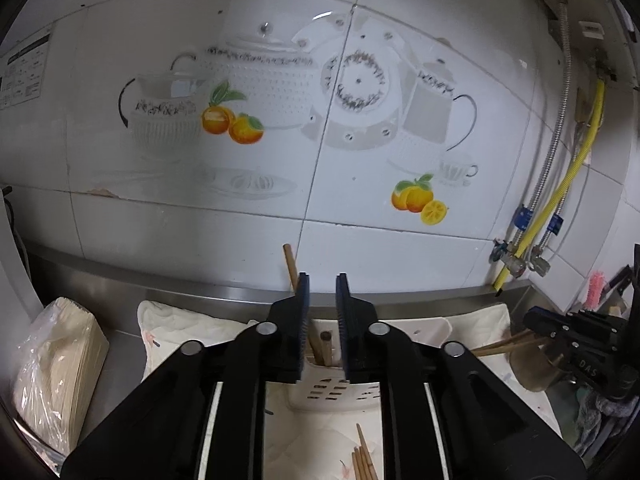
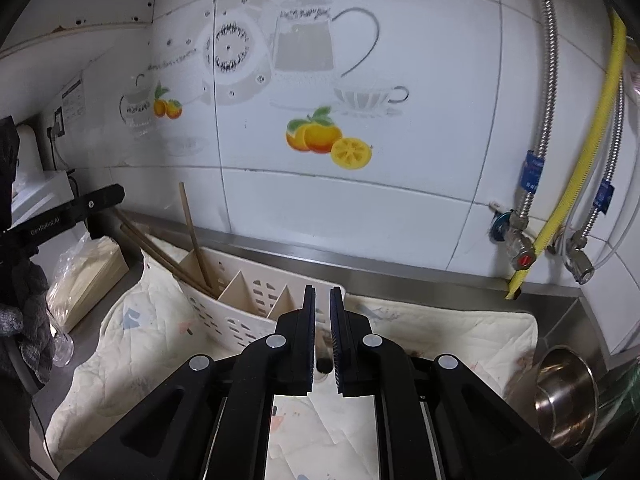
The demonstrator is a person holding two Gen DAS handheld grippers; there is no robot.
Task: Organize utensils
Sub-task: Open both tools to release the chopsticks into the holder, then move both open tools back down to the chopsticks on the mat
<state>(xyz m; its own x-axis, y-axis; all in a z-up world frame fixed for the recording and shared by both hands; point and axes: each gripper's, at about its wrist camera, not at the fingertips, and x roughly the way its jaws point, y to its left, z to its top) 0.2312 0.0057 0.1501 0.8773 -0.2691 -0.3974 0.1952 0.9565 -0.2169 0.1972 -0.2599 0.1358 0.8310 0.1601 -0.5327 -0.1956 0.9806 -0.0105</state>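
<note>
A cream slotted utensil holder (image 2: 244,308) with dividers stands on a pale quilted mat (image 2: 120,356); it also shows in the left wrist view (image 1: 336,392). Brown chopsticks (image 2: 192,232) lean in its left compartment. In the left wrist view chopsticks (image 1: 291,264) stick up just behind my left gripper (image 1: 322,292), which is open above the holder with nothing between its pads. More loose chopsticks (image 1: 362,460) lie on the mat below. My right gripper (image 2: 322,300) is slightly open and empty, over the holder's right end. It also shows in the left wrist view (image 1: 560,332) near several chopsticks (image 1: 504,344).
A tiled wall with a teapot and orange print rises behind a steel counter ledge (image 2: 400,272). A steel pot (image 2: 564,392) sits at right. A bagged stack of paper (image 1: 56,368) lies left. Hoses and valves (image 2: 536,220) hang at right.
</note>
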